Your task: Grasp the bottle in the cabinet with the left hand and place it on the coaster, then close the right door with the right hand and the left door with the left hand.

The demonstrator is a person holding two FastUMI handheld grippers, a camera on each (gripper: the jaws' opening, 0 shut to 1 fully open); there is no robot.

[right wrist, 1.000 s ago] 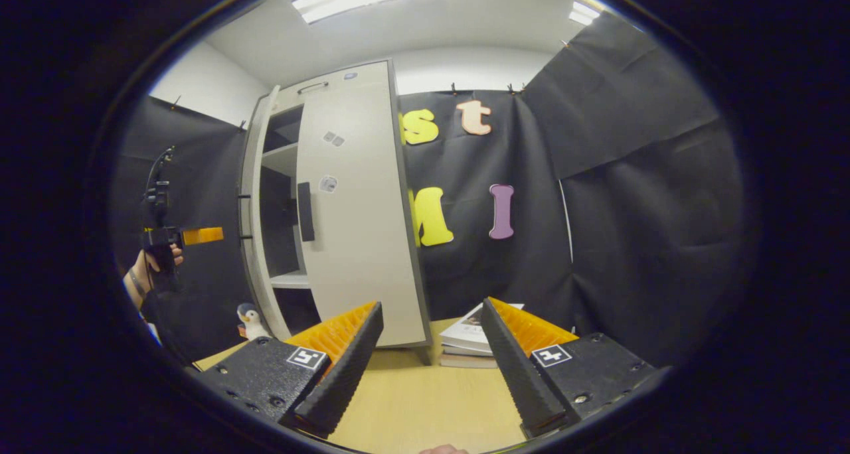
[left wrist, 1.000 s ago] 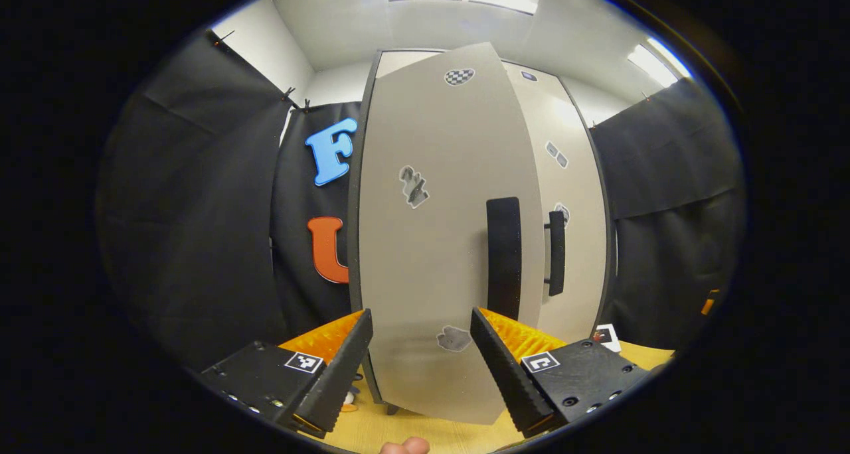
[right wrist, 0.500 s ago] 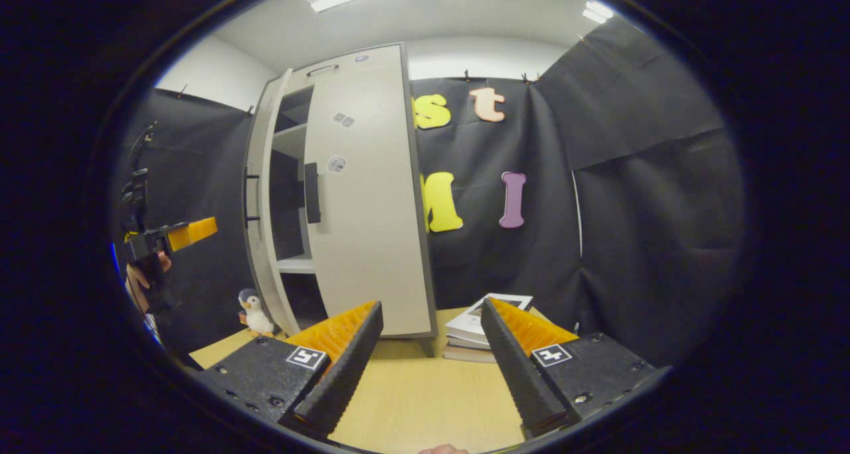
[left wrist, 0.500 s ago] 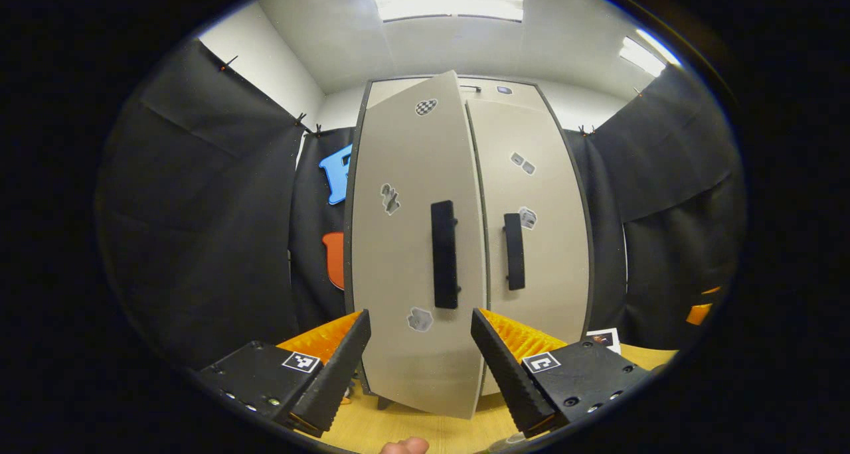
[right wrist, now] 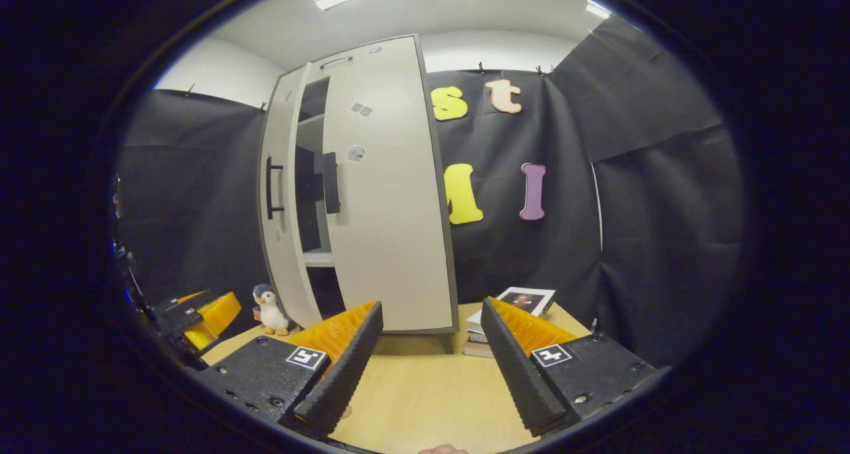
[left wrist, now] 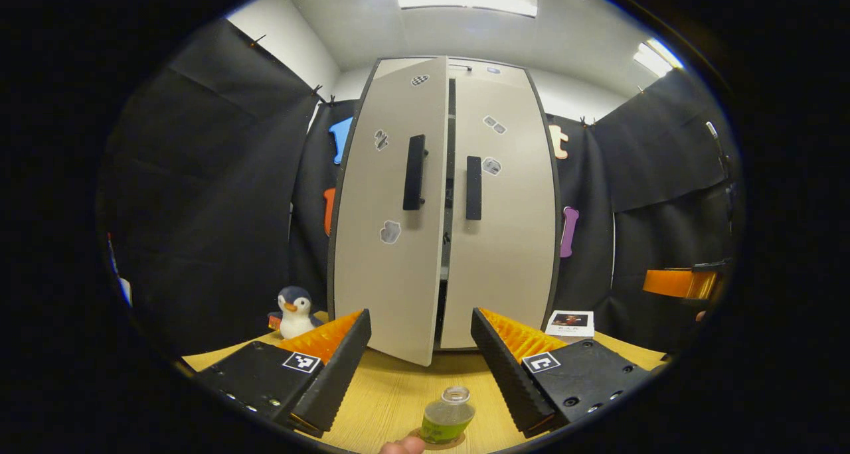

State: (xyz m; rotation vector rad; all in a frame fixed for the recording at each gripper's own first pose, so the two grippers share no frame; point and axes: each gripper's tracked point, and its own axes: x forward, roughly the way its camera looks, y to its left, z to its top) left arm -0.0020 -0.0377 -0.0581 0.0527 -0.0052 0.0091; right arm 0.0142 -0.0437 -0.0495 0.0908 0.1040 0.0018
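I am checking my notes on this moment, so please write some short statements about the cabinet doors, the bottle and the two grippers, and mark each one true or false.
1. The left door is fully shut. False: it stands slightly ajar, with a dark gap beside the right door.
2. The bottle stands on the wooden table, outside the cabinet. True.
3. The left gripper is clamped on the bottle. False: it is open and holds nothing.
4. A penguin toy sits left of the cabinet. True.
5. The right gripper grips a door handle. False: it is open, away from the cabinet.
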